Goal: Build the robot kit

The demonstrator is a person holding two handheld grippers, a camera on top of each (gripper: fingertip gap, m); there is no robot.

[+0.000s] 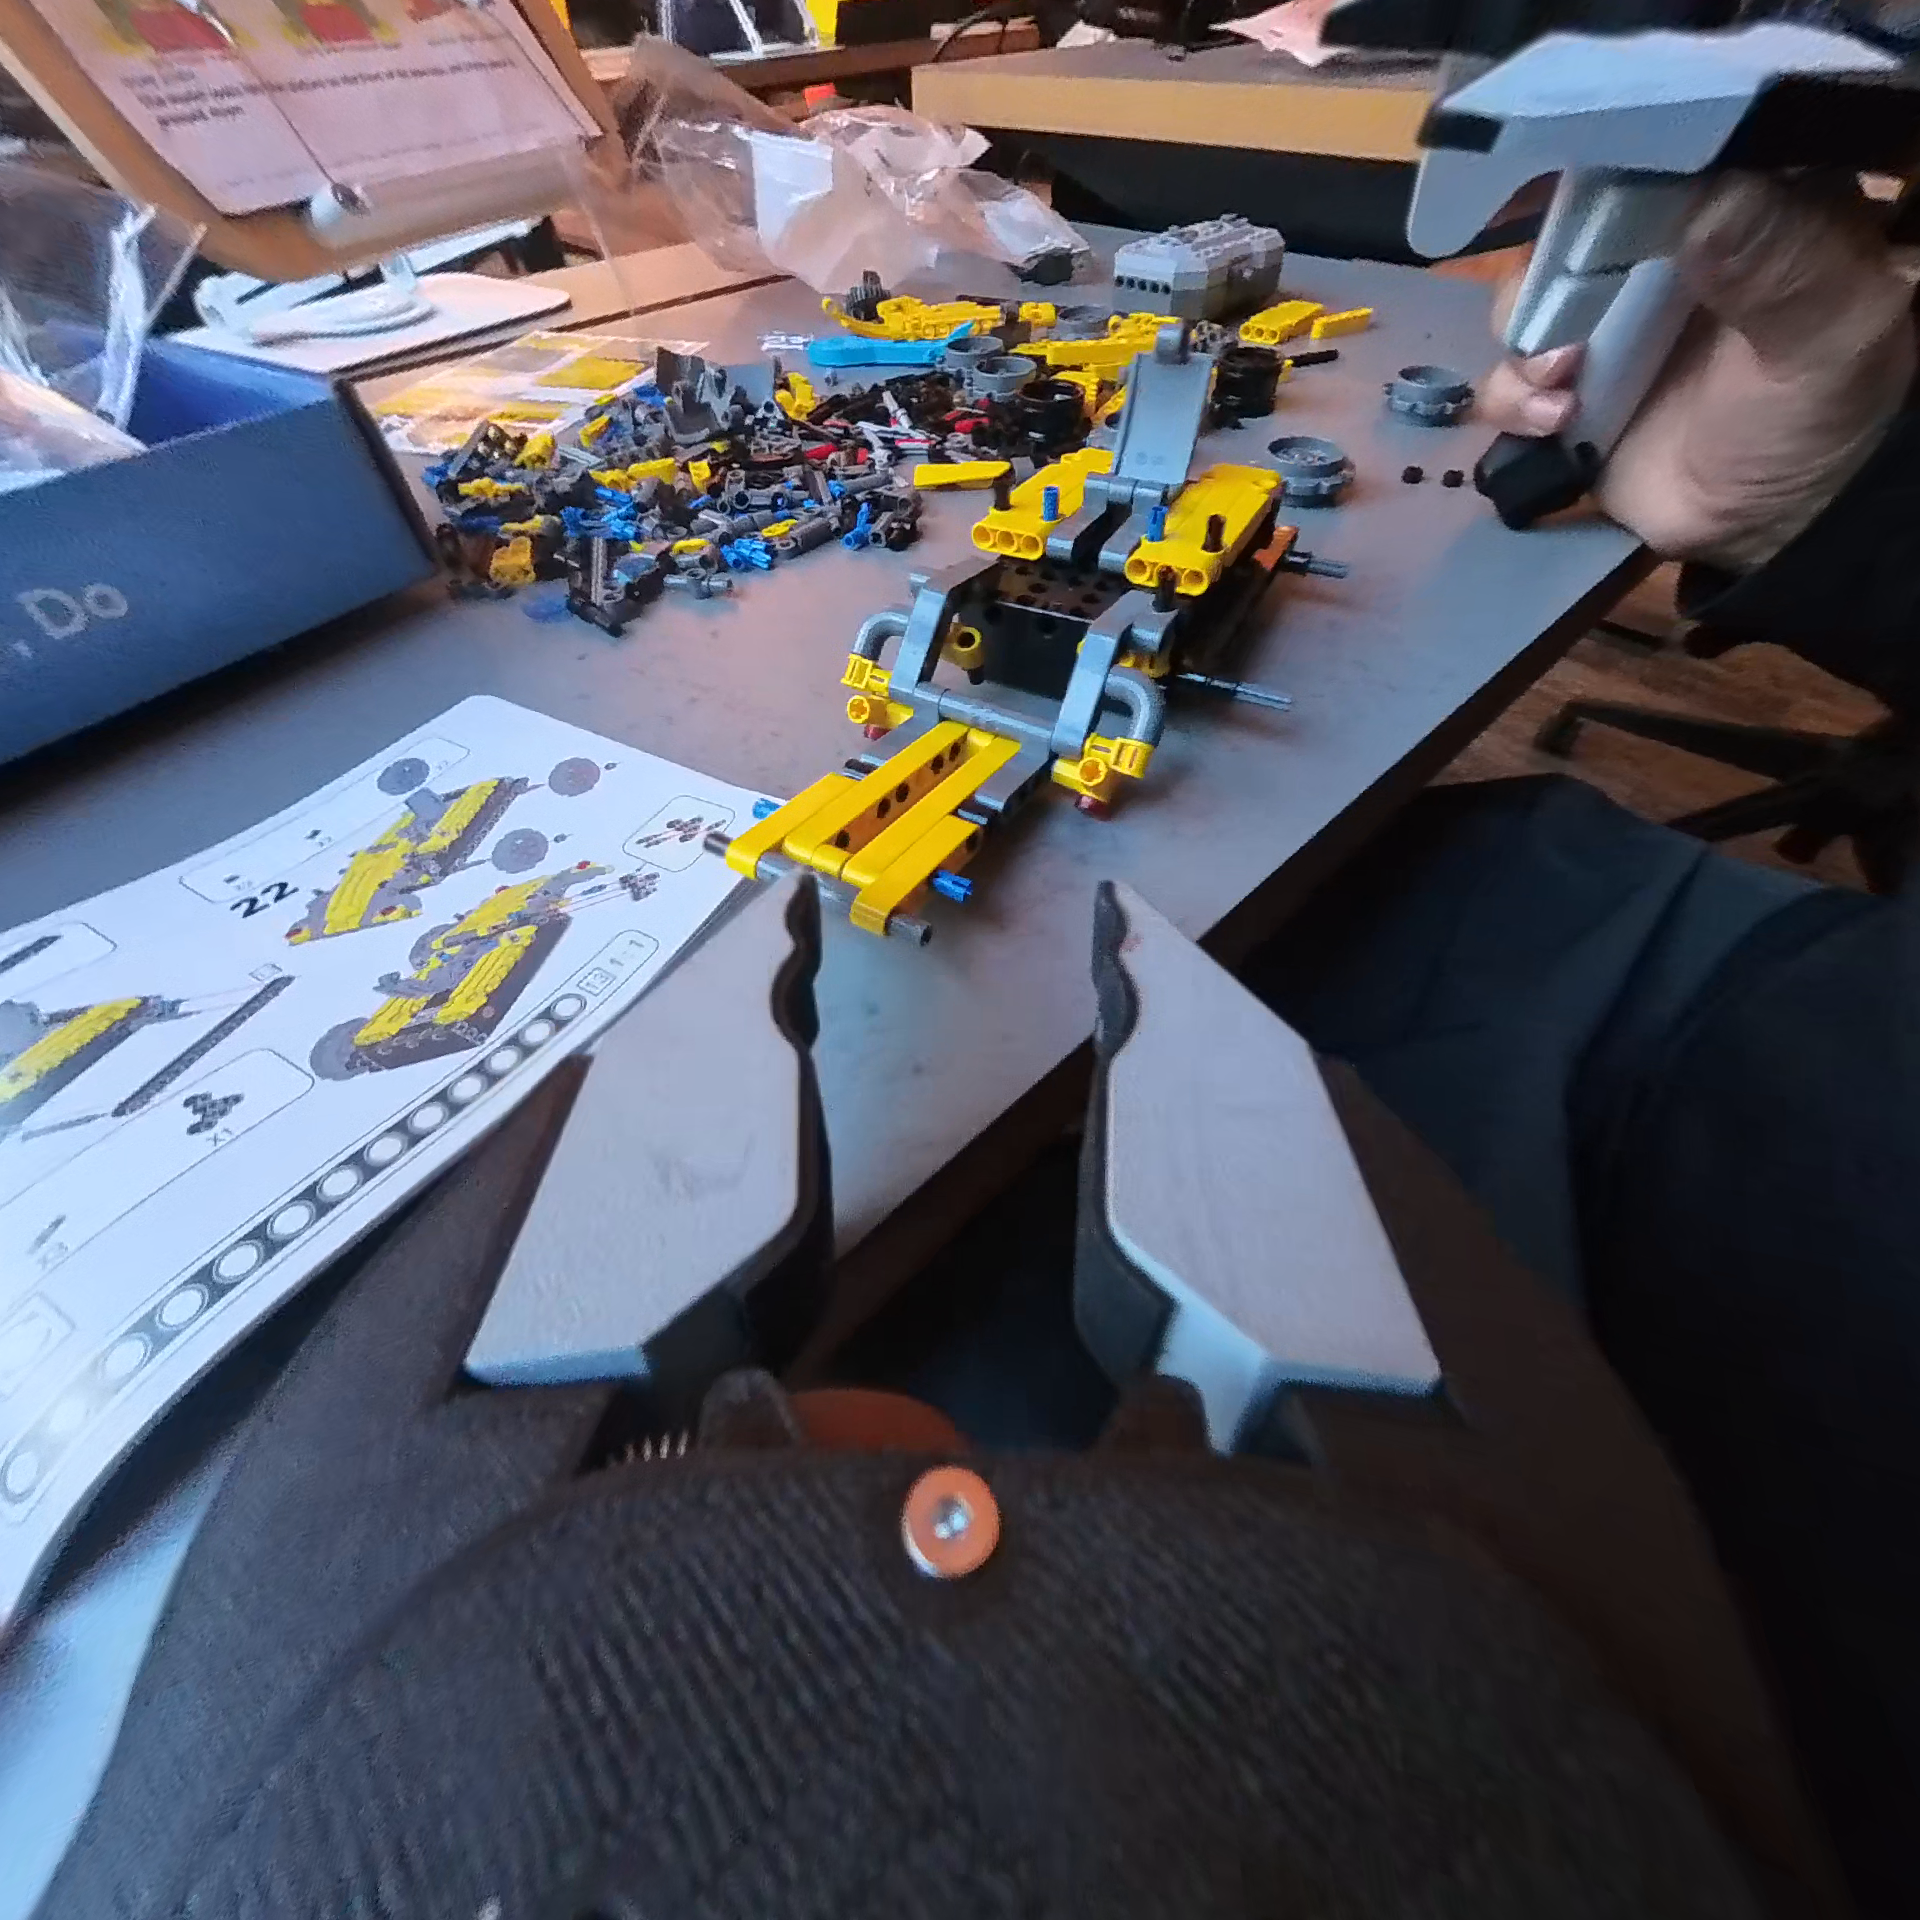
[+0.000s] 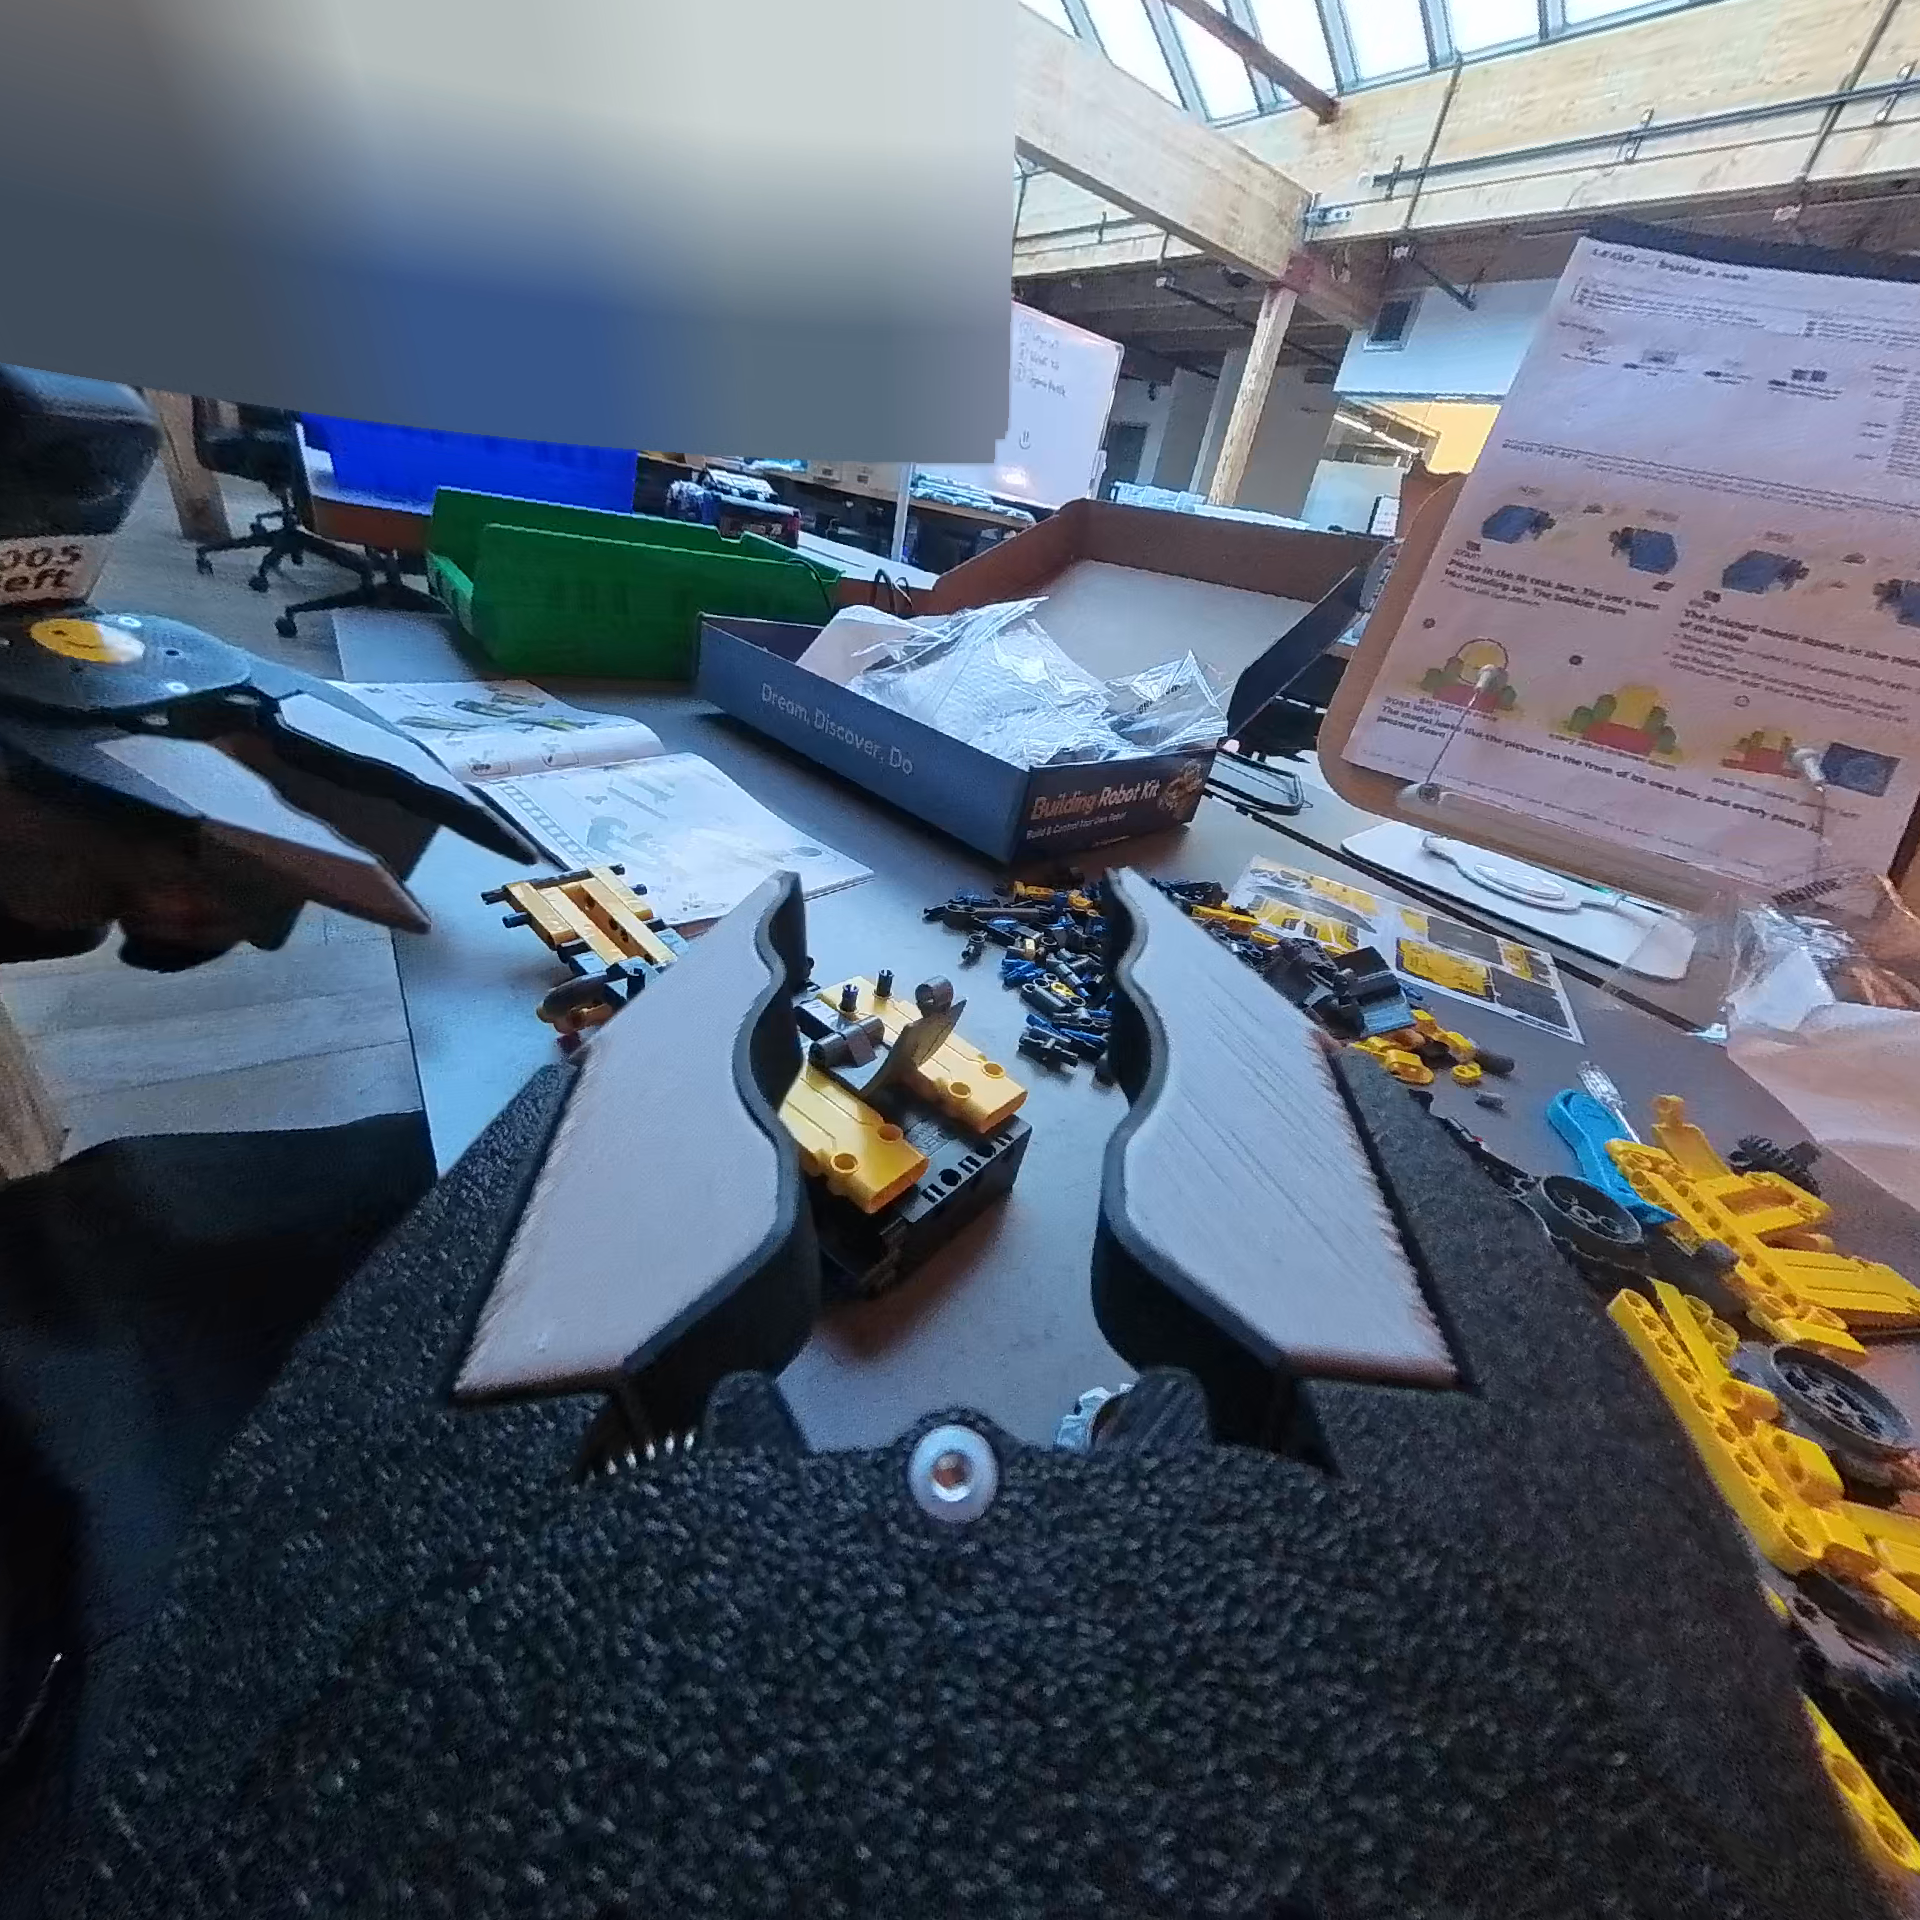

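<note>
A partly built yellow, grey and black brick vehicle (image 1: pixel 1039 665) lies on the grey table (image 1: pixel 665 675). My left gripper (image 1: pixel 956 904) is open and empty, just short of the model's near yellow end, above the table's edge. My right gripper (image 2: pixel 951 894) is open and empty, hovering over the model (image 2: pixel 904 1101), which lies between its fingers. In the left wrist view the right gripper (image 1: pixel 1621 208) shows at the top right, held by a hand. In the right wrist view the left gripper (image 2: pixel 343 821) shows at the left.
An open instruction booklet (image 1: pixel 291 997) lies at the front left. A pile of small loose parts (image 1: pixel 675 488) and larger yellow pieces (image 2: pixel 1766 1299) lie around the model. A blue box (image 2: pixel 935 748) with plastic bags and a propped sheet (image 2: pixel 1662 540) stand behind.
</note>
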